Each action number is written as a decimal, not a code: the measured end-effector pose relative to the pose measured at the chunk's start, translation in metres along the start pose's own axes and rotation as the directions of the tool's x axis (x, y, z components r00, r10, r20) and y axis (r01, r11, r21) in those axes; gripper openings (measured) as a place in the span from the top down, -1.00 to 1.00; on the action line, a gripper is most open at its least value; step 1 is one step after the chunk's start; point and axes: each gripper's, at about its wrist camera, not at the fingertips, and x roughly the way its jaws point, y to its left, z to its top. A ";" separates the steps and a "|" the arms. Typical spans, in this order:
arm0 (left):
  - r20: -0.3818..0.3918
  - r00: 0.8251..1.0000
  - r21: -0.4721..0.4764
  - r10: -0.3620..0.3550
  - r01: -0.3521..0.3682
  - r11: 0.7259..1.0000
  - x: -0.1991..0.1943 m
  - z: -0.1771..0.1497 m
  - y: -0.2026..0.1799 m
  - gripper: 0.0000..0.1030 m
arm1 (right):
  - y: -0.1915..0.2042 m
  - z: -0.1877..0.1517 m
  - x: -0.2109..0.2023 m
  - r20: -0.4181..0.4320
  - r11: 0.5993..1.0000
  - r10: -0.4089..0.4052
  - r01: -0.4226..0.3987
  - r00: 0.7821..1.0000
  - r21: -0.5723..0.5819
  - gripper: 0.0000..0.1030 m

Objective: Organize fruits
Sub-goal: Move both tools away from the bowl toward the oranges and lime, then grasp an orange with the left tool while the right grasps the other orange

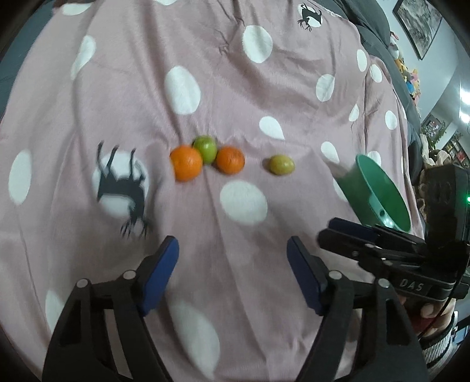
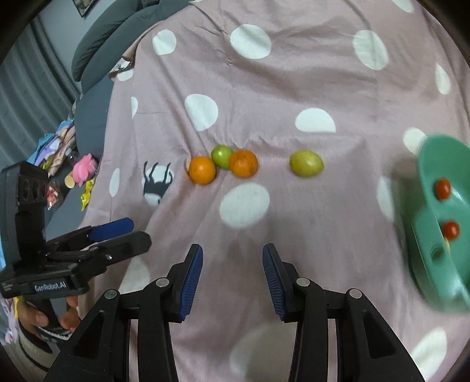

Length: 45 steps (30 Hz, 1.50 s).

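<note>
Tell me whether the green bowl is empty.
Not empty: the right wrist view shows two small red fruits inside the green bowl.

A pink blanket [image 1: 235,97] with white dots (and dark animal prints) fills the frame, grey cushions [image 2: 108,32] at upper left of the right view, a framed picture [image 1: 418,26] upper right on a pale wall.

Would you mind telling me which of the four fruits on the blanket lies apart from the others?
The yellow-green fruit nearest the green bowl. It sits alone on the pink blanket, while the two oranges and the green fruit cluster together.
</note>
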 end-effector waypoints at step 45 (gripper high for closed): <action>-0.045 0.980 0.027 0.195 -0.194 0.981 0.096 0.078 0.042 0.20 | -0.034 0.075 0.110 -0.069 0.990 -0.060 0.050 0.996 -0.132 0.27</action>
